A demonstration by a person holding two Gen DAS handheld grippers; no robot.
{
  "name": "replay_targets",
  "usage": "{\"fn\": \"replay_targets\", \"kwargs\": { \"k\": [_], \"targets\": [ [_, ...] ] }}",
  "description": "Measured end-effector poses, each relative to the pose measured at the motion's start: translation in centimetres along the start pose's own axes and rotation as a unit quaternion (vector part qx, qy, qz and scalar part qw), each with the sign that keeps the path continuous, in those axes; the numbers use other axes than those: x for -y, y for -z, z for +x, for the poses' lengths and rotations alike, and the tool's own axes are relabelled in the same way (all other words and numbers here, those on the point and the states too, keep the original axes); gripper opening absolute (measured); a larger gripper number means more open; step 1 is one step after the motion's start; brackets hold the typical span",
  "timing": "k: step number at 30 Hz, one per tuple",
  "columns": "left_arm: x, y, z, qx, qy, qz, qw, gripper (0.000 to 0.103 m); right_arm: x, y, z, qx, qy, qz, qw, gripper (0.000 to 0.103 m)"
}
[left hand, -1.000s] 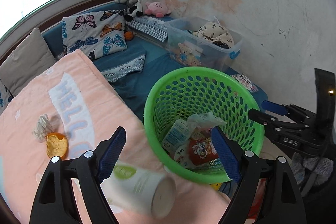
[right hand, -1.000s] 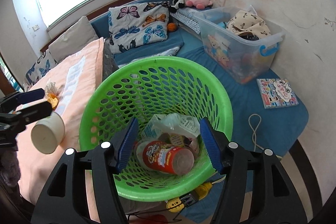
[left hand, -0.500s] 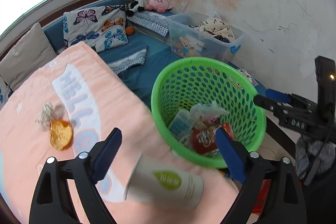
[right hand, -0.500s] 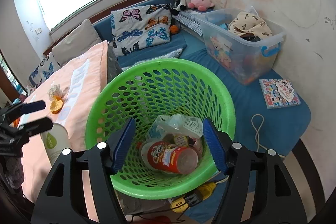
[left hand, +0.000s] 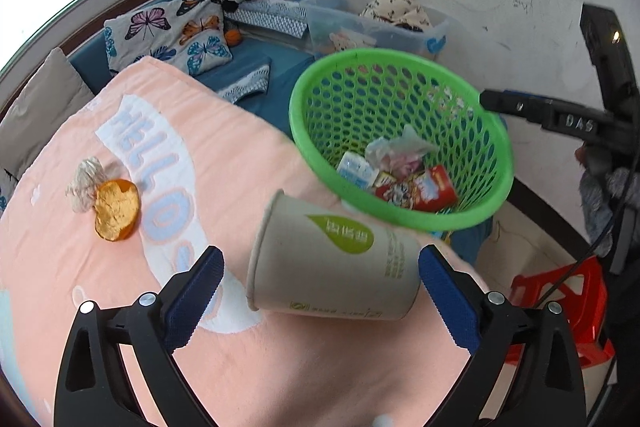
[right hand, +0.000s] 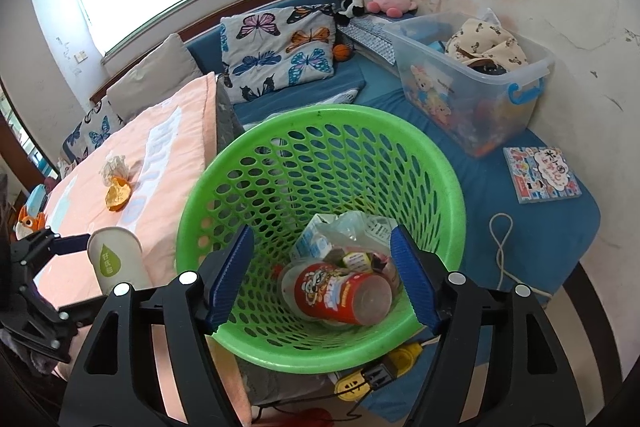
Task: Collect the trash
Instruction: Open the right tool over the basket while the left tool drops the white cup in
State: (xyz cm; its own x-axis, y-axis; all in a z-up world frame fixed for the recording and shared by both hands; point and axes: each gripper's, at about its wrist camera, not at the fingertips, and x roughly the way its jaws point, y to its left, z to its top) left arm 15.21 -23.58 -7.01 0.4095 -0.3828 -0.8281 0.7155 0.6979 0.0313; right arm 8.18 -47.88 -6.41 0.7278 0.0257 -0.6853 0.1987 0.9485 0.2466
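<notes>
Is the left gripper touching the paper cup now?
Apart. In the left wrist view the opening left gripper shows pink blanket between its left pad and the paper cup.

Matt paper cup (left hand: pixel 332 259), glossy perforated plastic basket (left hand: pixel 400 143), fuzzy cloth blanket (left hand: pixel 168 131)

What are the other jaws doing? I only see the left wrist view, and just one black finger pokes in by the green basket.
Observer: In the right wrist view the right gripper hangs over the green basket. Its jaws are opening and grip nothing; the trash lies below them.
Operator: Is that red thing in the basket a wrapper?
Observer: No, it is a red can lying on its side, pale end toward the camera.
Operator: Is anything on the blue mat past the basket?
Observer: A picture book lies flat there, and a white cord lies apart from it, nearer the camera.
</notes>
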Motion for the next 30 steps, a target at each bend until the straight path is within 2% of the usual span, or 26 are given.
{"fn": "replay_targets", "kwargs": {
  "k": [12,17,19,20,25,30],
  "targets": [
    [1.2,0.4,0.1,0.004,0.008,0.037,0.9993,0.095,-0.2,0.0,0.1,-0.001,-0.003,0.0,1.0,0.072],
    [1.3,0.7,0.6,-0.003,-0.002,0.047,0.9989,0.095,-0.1,0.1,0.2,-0.001,-0.004,0.001,1.0,0.072],
    [1.4,0.7,0.7,-0.002,-0.007,0.05,0.9987,0.091,-0.1,0.1,0.2,0.0,-0.004,0.002,1.0,0.072],
    [1.5,0.7,0.7,-0.001,-0.009,0.051,0.9987,0.083,0.0,0.1,0.2,0.0,-0.004,0.002,1.0,0.072],
    [1.6,0.0,-0.4,0.023,-0.015,0.047,0.9985,0.083,0.2,-0.1,-0.1,0.006,-0.003,0.003,1.0,0.072],
    [2.3,-2.4,-0.8,0.042,-0.012,0.051,0.9978,0.083,0.3,-0.2,-0.5,0.01,0.002,0.004,1.0,0.072]
  ]
}}
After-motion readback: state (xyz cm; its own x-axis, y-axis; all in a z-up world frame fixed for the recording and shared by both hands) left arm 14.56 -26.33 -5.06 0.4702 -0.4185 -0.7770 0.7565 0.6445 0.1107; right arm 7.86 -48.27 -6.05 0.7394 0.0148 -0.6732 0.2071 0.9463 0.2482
